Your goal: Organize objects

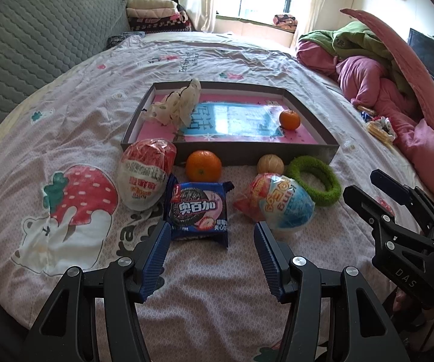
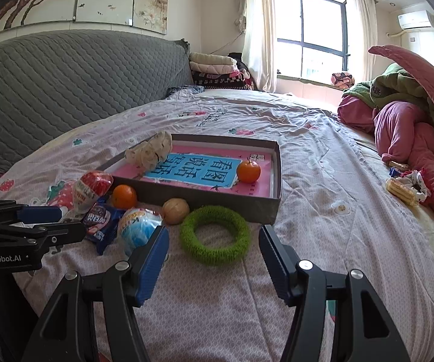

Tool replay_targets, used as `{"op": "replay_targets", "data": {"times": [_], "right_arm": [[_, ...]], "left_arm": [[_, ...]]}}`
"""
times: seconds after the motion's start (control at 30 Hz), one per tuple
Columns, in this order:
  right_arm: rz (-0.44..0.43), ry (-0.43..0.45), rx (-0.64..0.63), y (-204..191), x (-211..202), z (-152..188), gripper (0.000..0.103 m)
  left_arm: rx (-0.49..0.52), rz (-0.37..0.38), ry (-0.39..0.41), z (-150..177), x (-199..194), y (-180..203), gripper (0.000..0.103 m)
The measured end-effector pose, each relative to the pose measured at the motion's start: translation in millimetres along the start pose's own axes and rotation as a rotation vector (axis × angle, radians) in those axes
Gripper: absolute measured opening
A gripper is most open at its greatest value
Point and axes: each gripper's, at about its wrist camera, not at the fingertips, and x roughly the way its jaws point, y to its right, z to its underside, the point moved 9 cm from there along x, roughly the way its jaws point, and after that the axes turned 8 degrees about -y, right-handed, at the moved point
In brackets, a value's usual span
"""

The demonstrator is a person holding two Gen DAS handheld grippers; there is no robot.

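Blue egg (image 2: 140, 226) part-hidden behind right hand-held gripper (image 2: 214, 241); both hand-held grippers spread, empty.

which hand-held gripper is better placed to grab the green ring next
Probably the right hand-held gripper: the green ring lies directly ahead between its open fingers. The left hand-held gripper faces the blue cookie packet, with the ring off to its right.

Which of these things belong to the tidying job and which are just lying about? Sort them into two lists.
Job:
shallow box
orange in the box
orange on the bed
peeled fruit
red egg pack
blue egg pack
cookie packet
green ring
cloth bundle

Lying about:
pink bedding heap
folded blankets
snacks by the heap
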Motion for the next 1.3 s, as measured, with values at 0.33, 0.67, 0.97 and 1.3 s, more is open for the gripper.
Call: {"op": "replay_targets", "data": {"times": [0.33, 0.67, 0.97, 1.3], "right_arm": [[0.007, -0.022, -0.015, -4, 2, 9, 0.062], [0.006, -0.046, -0.020, -7, 3, 18, 0.062], [0.009, -0.073, -0.024, -8, 10, 22, 0.062], [0.003, -0.085, -0.024, -8, 14, 23, 0.062]], "left_arm": [[-0.022, 0.003, -0.033, 10, 5, -6, 0.059], [-0.015, 0.001, -0.057, 17, 9, -3, 0.059], [-0.042, 0.004, -0.072, 19, 15, -7, 0.059], [-0.044, 0.002, -0.082, 17, 24, -6, 0.059]]}}
